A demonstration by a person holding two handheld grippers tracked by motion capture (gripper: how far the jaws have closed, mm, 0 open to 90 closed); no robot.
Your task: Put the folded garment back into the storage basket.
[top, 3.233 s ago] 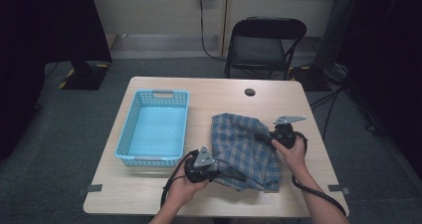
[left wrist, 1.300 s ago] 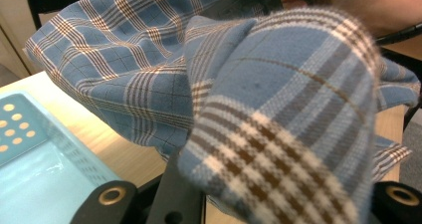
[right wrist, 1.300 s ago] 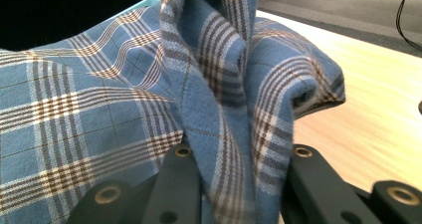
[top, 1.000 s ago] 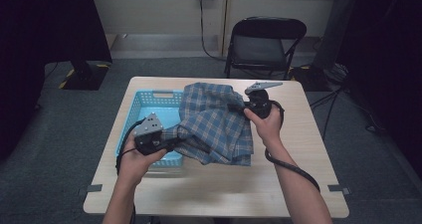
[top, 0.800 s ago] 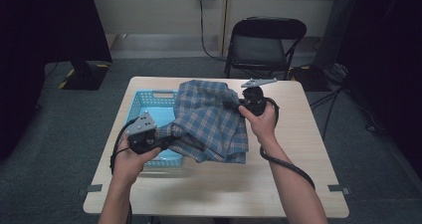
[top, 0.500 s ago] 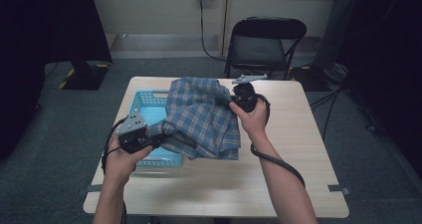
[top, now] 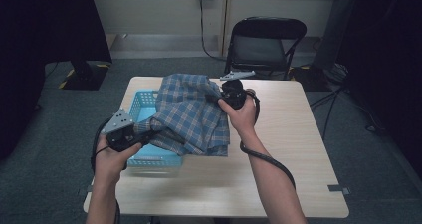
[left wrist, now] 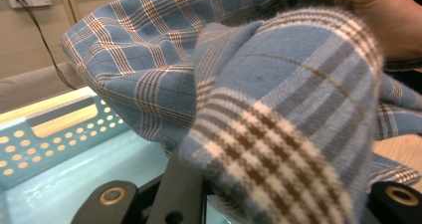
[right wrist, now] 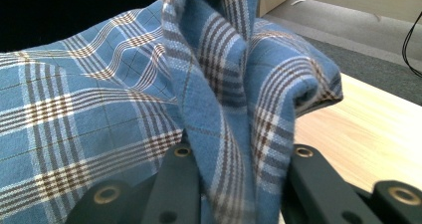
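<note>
A folded blue plaid cloth (top: 191, 115) hangs between my two grippers, partly over the light blue basket (top: 141, 110) and partly over the table. My left gripper (top: 149, 132) is shut on the cloth's near left edge, above the basket's front. In the left gripper view the cloth (left wrist: 259, 114) bunches over the jaws, with the basket (left wrist: 64, 144) below. My right gripper (top: 215, 98) is shut on the cloth's far right edge. Plaid folds (right wrist: 234, 134) are pinched between the black jaws in the right gripper view.
The wooden table (top: 288, 149) has bare room on its right half and along its front. A black folding chair (top: 263, 42) stands behind the table's far edge. Cables trail from both grippers toward the person.
Both grippers have carried the cloth to the left and slightly up, from the table's middle to over the basket. Both stay shut on the cloth.
</note>
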